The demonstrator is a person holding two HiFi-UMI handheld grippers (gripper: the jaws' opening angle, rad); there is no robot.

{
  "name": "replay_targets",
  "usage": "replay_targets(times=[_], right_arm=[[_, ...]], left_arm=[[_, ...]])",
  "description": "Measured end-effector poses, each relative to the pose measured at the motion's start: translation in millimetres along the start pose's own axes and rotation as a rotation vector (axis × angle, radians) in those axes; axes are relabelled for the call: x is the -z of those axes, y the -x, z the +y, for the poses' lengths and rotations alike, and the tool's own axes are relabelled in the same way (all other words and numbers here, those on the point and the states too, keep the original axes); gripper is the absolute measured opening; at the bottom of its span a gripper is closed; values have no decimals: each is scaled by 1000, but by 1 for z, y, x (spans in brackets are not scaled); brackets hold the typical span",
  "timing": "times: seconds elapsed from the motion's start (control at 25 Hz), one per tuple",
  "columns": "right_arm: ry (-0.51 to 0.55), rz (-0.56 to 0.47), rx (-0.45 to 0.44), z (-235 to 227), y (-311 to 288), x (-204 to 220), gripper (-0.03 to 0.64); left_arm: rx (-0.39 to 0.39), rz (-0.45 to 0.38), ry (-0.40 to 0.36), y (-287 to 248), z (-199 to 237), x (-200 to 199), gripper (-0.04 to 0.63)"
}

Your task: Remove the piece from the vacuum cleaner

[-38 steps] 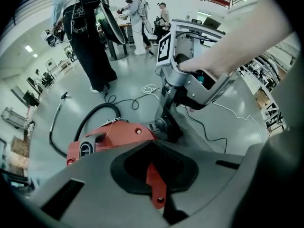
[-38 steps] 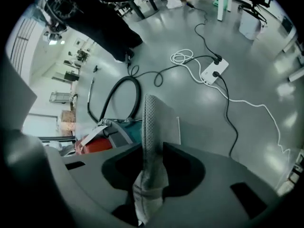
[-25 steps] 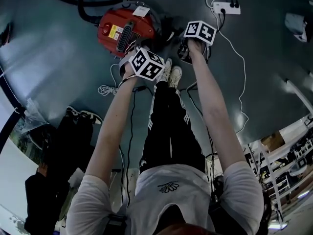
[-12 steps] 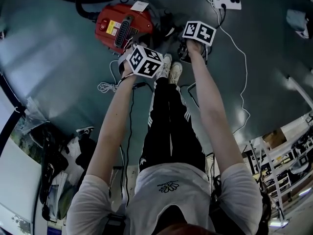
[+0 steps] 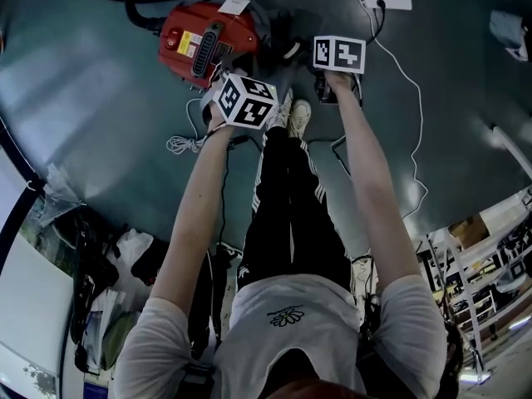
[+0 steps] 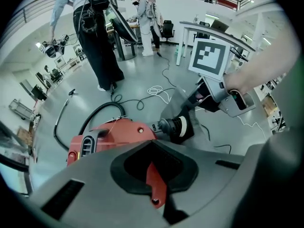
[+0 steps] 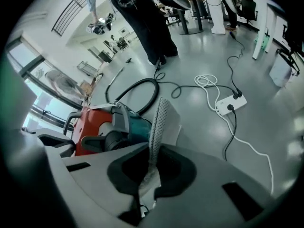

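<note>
Though both hands have barely shifted this past second, the red vacuum cleaner (image 5: 204, 44) now lies slightly farther from the right claw (image 7: 148, 175), which pinches the grey perforated piece (image 7: 159, 122) just beside it. The left claw (image 6: 152, 167) is closed on a narrow red tab (image 6: 156, 189). The piece looks nearly free.

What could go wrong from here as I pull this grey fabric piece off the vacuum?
1. The right gripper has its jaws pinched on only an edge of the limp grey fabric piece; a hard pull might slip it free or tear it.
2. The left gripper has its jaws on a thin red strip, not on the body of the red vacuum cleaner, which looks unbraced and may slide or tip toward you.
</note>
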State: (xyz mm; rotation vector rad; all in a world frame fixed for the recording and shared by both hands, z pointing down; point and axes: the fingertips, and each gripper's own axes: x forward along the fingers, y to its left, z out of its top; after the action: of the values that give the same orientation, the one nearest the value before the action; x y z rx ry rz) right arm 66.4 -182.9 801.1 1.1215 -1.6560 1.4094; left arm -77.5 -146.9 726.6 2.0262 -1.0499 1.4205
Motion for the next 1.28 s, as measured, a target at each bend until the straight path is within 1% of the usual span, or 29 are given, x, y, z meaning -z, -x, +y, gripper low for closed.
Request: replay_targets(times=[0.16,0.36,0.52,0.6,0.72,0.8,0.92,1.28], right_arm=[[-67,-27,-29,-4,9,14,25],[-54,-36,-39,-3,13,17,25],[-63,-53,-61,-4,15,21,25],[-89,-60,-85,-5,14,24,25],[-158,-61,-129,-6,11,29,25],[-195,-63,-143,-8,9,33,25],[-228,-74,-137,-10,10,39,25],[-227,-78,-108,-16,5,46,25]], left_arm=[[-13,-5,-2,3,0,0,5],[-20,-7,6,5,-1,0,6],[-24,-9,12,5,-1,0,6],[-25,-15,17,5,-1,0,5],[-22,-27,21,6,-1,2,6],[-20,-31,26,6,-1,2,5],[-24,-28,31,7,-2,3,5],[-42,-34,38,9,-2,6,6]])
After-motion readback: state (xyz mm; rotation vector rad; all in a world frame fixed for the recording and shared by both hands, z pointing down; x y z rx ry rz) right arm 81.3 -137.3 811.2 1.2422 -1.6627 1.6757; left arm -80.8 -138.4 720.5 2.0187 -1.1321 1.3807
